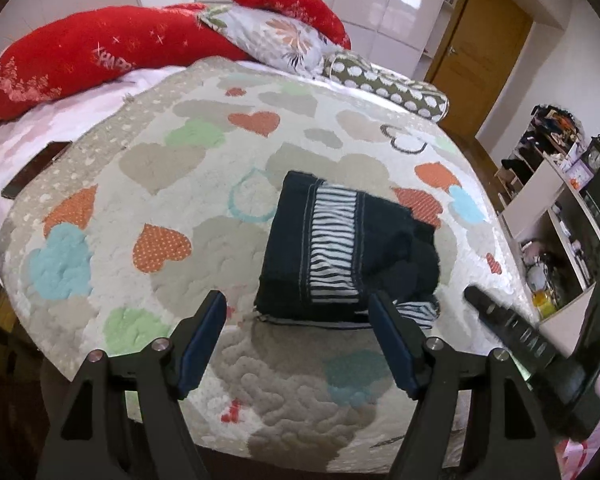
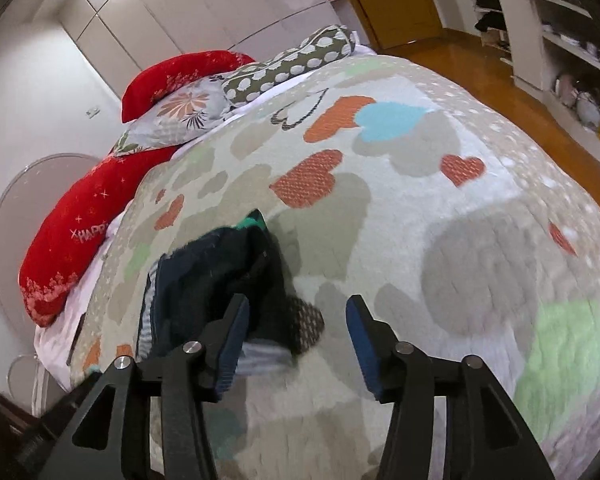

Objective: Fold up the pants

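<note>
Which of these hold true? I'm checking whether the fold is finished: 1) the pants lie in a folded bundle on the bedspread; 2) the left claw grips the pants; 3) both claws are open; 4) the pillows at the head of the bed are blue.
1. True: the pants lie folded on the bedspread.
2. False: the left claw is open and empty.
3. True: the right claw is open too.
4. False: the big pillows are red.

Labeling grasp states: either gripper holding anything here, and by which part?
Nothing is held. The left gripper and right gripper are both open, and the folded pants lie free on the bed.
</note>
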Action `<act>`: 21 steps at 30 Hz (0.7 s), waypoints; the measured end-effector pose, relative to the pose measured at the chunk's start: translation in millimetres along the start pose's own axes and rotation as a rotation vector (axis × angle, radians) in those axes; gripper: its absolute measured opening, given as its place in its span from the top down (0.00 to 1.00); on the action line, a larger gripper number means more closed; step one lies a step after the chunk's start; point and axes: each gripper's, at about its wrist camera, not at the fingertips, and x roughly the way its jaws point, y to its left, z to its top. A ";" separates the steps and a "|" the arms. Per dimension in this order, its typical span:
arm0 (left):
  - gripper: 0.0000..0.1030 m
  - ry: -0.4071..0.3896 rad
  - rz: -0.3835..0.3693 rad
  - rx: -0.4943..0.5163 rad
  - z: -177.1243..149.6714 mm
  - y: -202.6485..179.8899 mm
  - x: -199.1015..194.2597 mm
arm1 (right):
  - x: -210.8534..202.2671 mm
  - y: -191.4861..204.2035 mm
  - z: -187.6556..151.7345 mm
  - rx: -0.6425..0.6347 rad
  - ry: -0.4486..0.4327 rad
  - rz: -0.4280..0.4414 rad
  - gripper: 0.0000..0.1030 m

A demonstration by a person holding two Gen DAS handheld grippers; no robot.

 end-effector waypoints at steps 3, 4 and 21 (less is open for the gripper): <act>0.29 -0.030 0.006 0.012 0.4 -9.3 -8.6 | -6.6 4.4 -17.1 -0.050 -0.008 -0.026 0.45; 0.29 -0.039 0.009 0.018 0.9 -12.0 -10.1 | -6.6 6.0 -19.8 -0.064 -0.006 -0.029 0.44; 0.26 -0.093 0.055 0.103 -8.0 -34.9 -19.6 | 5.1 5.2 -35.8 -0.097 0.039 -0.053 0.39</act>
